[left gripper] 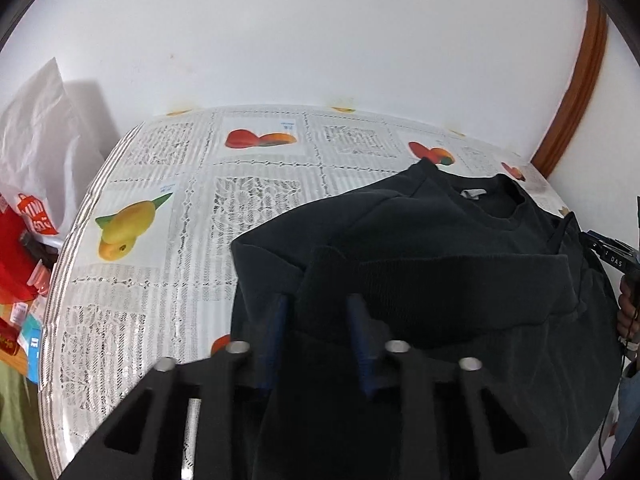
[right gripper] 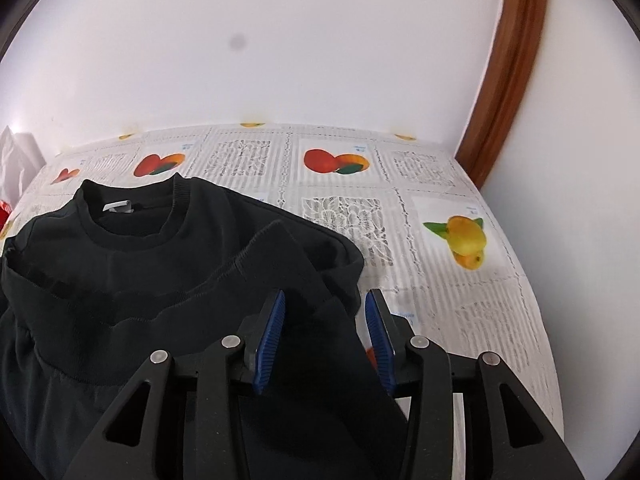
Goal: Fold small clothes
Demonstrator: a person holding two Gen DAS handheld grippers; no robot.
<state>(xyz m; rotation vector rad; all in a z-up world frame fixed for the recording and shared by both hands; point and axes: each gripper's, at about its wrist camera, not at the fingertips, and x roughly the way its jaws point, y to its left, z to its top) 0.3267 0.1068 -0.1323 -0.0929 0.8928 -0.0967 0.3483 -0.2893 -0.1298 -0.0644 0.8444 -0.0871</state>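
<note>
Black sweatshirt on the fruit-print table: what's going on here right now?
A person is folding a black sweatshirt on a table with a fruit-print cloth, using a handheld gripper in each hand. The ribbed bottom hem has been brought up toward the neckline. The left gripper and right gripper each have dark fabric between their blue fingers; the right gripper's fingers stand apart from the cloth, and the left grip is too dark to judge.
</note>
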